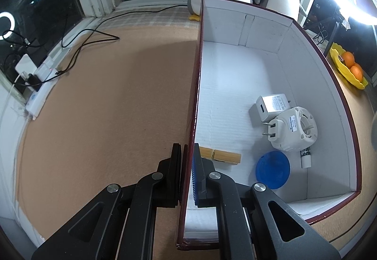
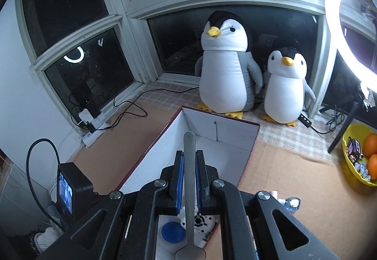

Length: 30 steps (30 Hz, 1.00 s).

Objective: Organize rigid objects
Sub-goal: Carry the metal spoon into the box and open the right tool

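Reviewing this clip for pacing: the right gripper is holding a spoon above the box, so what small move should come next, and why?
Probably lower the right gripper into the box and release. It is shut on the spoon, which hangs over the box interior, where the blue lid, round white plug-in device and white charger already lie. The left gripper clamps the box's side wall, steadying it.

The left gripper stands with its fingers pressed together on the box wall, one on each side. The right gripper, held above the box, is clamped on a metal spoon whose handle runs forward between the fingers.
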Available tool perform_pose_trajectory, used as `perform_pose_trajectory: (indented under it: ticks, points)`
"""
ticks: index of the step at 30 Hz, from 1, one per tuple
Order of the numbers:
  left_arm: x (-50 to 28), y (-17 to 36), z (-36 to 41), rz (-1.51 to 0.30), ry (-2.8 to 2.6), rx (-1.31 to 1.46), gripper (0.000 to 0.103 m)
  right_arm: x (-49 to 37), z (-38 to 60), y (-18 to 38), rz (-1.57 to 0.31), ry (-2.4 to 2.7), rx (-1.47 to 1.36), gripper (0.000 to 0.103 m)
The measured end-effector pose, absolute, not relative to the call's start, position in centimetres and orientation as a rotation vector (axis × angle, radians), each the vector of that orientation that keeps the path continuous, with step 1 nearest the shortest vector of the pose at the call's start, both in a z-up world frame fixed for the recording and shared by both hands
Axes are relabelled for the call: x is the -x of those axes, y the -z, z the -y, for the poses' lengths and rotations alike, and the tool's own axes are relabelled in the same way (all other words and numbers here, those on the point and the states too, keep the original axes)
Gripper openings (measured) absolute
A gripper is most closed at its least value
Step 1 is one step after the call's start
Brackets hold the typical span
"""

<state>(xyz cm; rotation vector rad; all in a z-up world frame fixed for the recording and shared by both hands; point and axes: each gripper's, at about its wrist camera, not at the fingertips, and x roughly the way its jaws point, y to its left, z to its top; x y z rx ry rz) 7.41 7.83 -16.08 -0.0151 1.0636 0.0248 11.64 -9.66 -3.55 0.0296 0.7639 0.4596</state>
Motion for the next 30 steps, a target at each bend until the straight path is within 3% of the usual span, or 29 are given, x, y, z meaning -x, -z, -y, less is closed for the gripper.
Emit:
perform_pose_trajectory:
  ticks: [17, 18, 20, 21, 22, 30]
  points:
    - [-7.1, 16.0, -7.9, -1.059, -0.056, 0.03, 0.007, -14.4, 6.3, 8.6, -0.893, -0.492, 0.009, 0.008]
    - [-7.1, 16.0, -7.9, -1.059, -0.056, 0.03, 0.007, -14.5, 6.2, 8.7, -0.897, -0.492, 0.011, 0.01]
    - [-7.1, 16.0, -7.9, -1.059, -0.058, 0.03, 0.007, -14.5, 6.2, 8.8, -0.902, -0.487, 0.013, 0.024]
    - [-7.1, 16.0, -7.9, -1.06, -0.058, 0.031, 0.007, -14.5, 6.3, 8.7, -0.897, -0.482, 0.013, 0.04]
    - [-7.1, 16.0, -7.9, -1.06, -0.058, 0.031, 0.007, -14.4, 6.4, 8.6, -0.89, -0.481, 0.012, 0.049]
    - [-7.0, 15.9, -8.0, -1.069, -0.048, 0.036, 0.007, -13.8, 7.7, 8.0, -0.878, -0.469, -0.029, 0.051]
